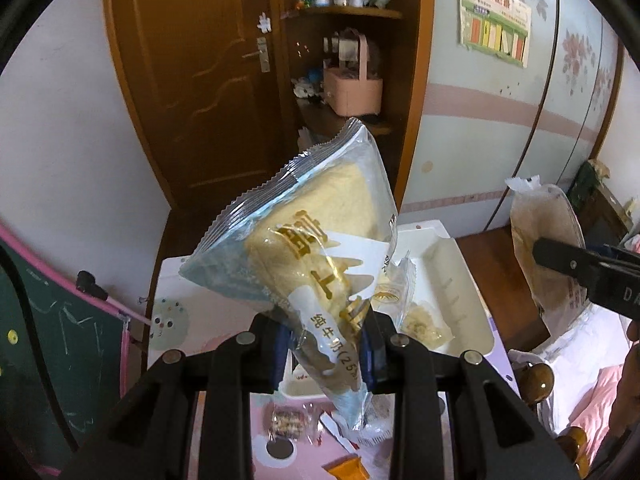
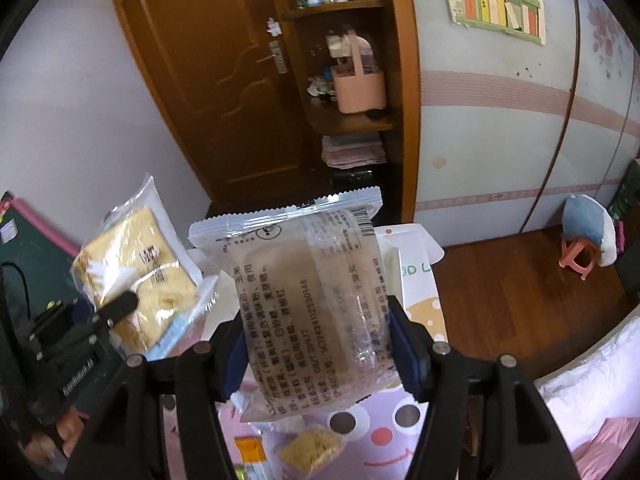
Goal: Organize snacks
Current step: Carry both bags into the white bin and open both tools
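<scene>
Left claw [image 1: 326,354] clamps toast packet [image 1: 308,236], frame centre; gold characters, "纯牛奶" readable. Right claw [image 2: 316,354] grips clear cake packet [image 2: 312,300], centre frame: barcode, small ingredient print. White box [image 1: 452,280] behind, lettered "OD L".

Cake packet [image 1: 320,248] in left gripper [image 1: 326,344], above white box [image 1: 460,280].

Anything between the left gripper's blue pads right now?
Yes: the clear triangular pack of yellow cake is pinched by its narrow lower end between the left gripper's blue pads, shown in the left wrist view.
</scene>
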A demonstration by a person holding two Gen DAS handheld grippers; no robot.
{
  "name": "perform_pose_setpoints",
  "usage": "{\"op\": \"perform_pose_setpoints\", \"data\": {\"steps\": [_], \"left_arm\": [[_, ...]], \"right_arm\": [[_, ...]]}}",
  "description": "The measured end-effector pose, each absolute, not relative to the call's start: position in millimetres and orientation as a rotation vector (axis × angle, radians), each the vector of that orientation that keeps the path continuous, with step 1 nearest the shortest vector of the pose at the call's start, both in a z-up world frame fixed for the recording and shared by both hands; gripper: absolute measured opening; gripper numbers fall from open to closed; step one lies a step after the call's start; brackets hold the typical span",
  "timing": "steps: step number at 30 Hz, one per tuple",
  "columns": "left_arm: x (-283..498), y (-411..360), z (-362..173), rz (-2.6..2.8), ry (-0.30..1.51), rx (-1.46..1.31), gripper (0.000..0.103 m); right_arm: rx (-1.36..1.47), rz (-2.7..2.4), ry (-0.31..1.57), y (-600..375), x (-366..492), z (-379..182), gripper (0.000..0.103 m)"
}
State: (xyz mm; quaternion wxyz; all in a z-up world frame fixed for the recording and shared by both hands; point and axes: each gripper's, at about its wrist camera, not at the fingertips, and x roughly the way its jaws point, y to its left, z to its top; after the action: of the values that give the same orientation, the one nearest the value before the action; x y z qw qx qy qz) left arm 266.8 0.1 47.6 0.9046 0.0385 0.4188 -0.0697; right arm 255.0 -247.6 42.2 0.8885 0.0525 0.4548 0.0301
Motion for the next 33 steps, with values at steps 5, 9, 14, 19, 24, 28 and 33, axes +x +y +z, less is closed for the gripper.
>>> {"op": "perform_pose_setpoints", "data": {"steps": [5, 9, 14, 19, 24, 28, 33], "left_arm": [[306.1, -5.0, 15.5, -0.160, 0.931, 0.083, 0.027], [329.8, -7.5, -6.5, -0.164, 0.971, 0.094, 0.027], [345.4, -15.3, -29.2, -0.158, 0.996, 0.126, 0.030], [346.0, -14.1, -32.6, -0.156, 0.976, 0.133, 0.082], [338.5, -14.1, -22.5, -0.174, 0.920, 0.121, 0.091], [337.0, -13.1, -22.2, -0.169, 0.940, 0.100, 0.091], [330.3, -8.0, -15.9, -0.162, 0.935, 0.076, 0.091]], "right_arm": [[0.102, 0.011, 0.998, -240.0, 281.7, 19.4, 0.062], [0.103, -0.022, 1.053, -233.4, 300.7, -5.4, 0.062], [0.081, -0.051, 1.127, -223.8, 320.1, -34.9, 0.067], [0.095, -0.063, 1.170, -220.4, 329.0, -53.1, 0.071], [0.065, -0.086, 1.118, -216.1, 327.1, -46.2, 0.078], [0.057, -0.084, 1.094, -214.0, 327.8, -39.2, 0.079], [0.056, -0.070, 1.078, -211.7, 323.6, -32.0, 0.079]]}}
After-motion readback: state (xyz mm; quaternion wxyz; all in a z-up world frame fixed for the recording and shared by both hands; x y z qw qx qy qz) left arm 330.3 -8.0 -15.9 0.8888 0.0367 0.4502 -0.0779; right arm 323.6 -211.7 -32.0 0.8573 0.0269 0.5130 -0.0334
